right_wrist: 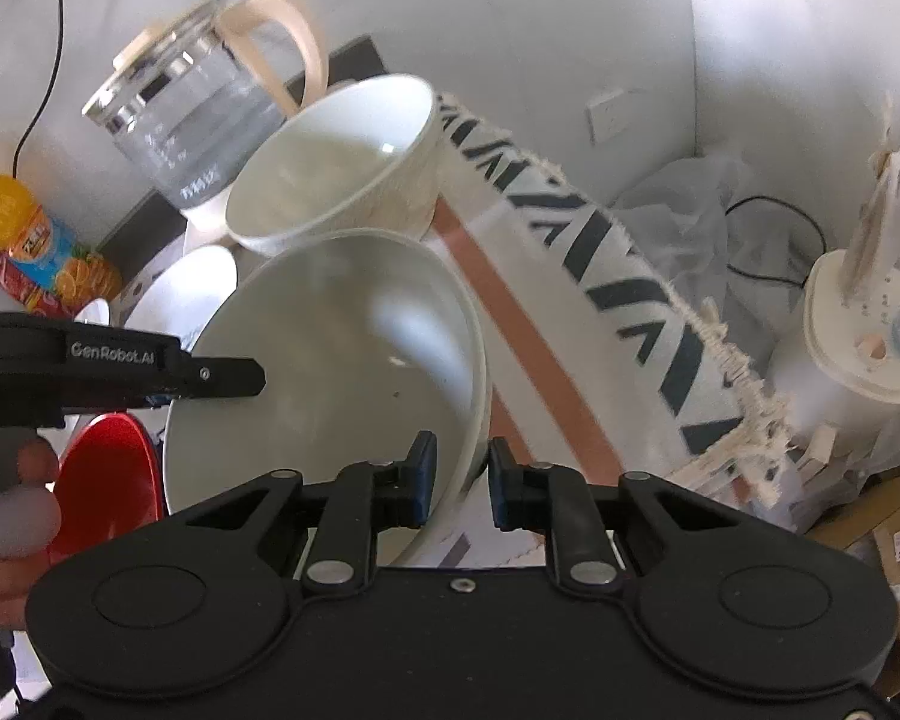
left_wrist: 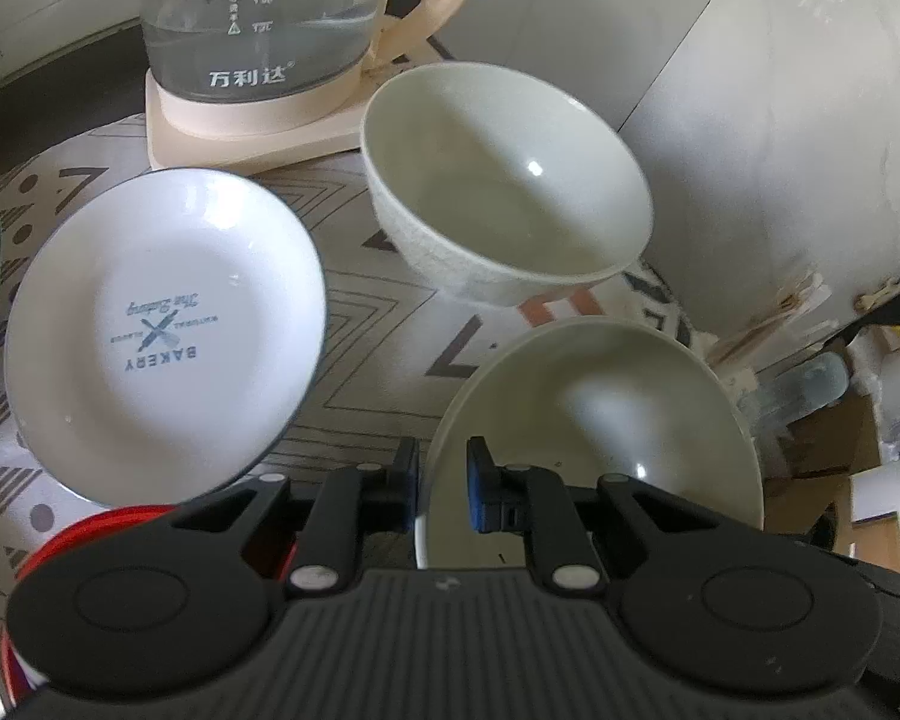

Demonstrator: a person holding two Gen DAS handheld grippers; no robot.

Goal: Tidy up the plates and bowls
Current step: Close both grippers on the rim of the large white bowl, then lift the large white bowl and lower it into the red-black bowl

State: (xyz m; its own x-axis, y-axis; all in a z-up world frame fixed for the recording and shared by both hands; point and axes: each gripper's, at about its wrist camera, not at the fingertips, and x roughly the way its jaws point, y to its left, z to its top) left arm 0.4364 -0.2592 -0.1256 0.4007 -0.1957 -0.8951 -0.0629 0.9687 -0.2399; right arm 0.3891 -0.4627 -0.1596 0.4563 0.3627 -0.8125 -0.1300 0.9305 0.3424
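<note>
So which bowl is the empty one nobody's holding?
Find the glass kettle on its beige base at the back of the patterned cloth. Just right of it stands the deep cream textured bowl, upright; unlike the nearer cream bowl, no fingers straddle its rim.

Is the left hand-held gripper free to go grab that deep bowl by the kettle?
Probably not yet: the left hand-held gripper straddles the rim of the wide bowl. Otherwise the deep bowl sits unobstructed just beyond.

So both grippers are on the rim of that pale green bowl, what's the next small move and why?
Probably lift the wide pale green bowl slightly and carry it toward the deeper cream bowl behind. Left gripper and right gripper each straddle its rim on opposite sides, and that bowl sits empty and upright for nesting.
</note>
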